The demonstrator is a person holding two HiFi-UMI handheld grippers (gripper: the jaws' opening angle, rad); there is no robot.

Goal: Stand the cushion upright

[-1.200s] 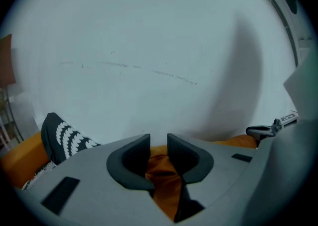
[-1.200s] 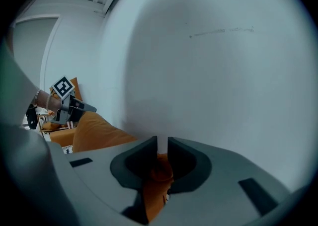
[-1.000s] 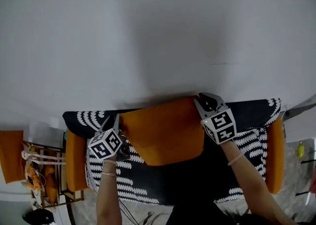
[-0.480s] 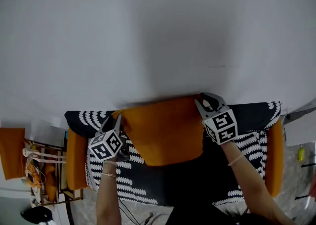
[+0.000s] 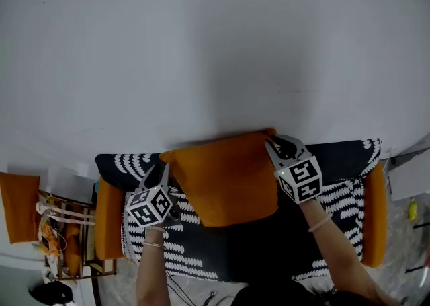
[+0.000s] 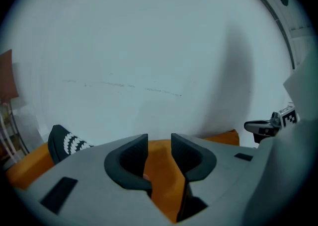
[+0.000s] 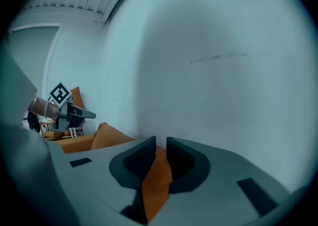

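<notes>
An orange cushion (image 5: pixel 225 177) leans against the white wall (image 5: pixel 215 49) above a sofa draped in a black-and-white patterned throw (image 5: pixel 336 194). My left gripper (image 5: pixel 162 169) holds its left top corner. In the left gripper view the orange fabric (image 6: pixel 164 175) fills the gap of the left gripper (image 6: pixel 159 143), whose jaws have just been closing on it. My right gripper (image 5: pixel 277 143) is at the right top corner. In the right gripper view a thin fold of cushion (image 7: pixel 156 180) is pinched in the right gripper (image 7: pixel 160 145), jaws also just closing.
The sofa has orange armrests at the left (image 5: pixel 105 217) and right (image 5: pixel 374 210). A rack with orange items (image 5: pixel 54 231) stands beyond the left armrest. The wall rises directly behind the sofa back.
Both grippers have lifted a little with the cushion, whose top edge now sits slightly higher against the wall.
</notes>
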